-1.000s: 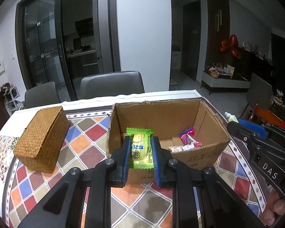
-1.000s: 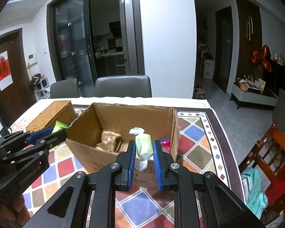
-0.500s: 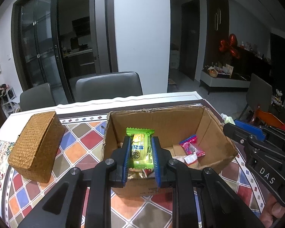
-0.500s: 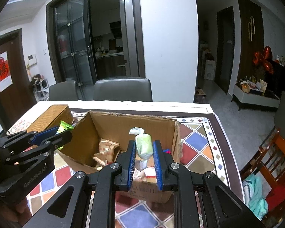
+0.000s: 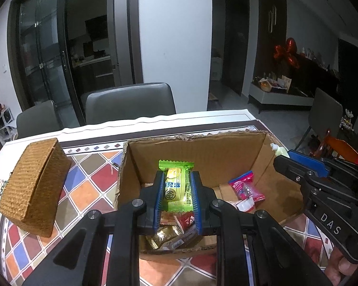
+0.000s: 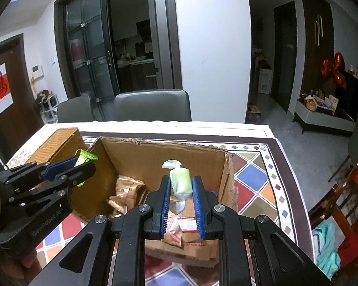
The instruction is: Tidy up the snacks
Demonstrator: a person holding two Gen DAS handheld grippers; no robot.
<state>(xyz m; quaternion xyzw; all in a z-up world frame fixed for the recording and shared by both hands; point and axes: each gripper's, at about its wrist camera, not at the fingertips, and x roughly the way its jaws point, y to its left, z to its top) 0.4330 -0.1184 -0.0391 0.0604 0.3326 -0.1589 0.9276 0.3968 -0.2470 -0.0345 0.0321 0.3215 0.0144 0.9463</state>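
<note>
Left gripper was clamped on a green snack packet, right gripper on a pale wrapped candy; both were held over the cardboard box.

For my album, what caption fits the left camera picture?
Left gripper holds a green snack packet above the cardboard box.

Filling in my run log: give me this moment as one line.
left gripper: shut on bright green snack packet | right gripper: shut on pale green wrapped sweet | both above open brown cardboard box
</note>
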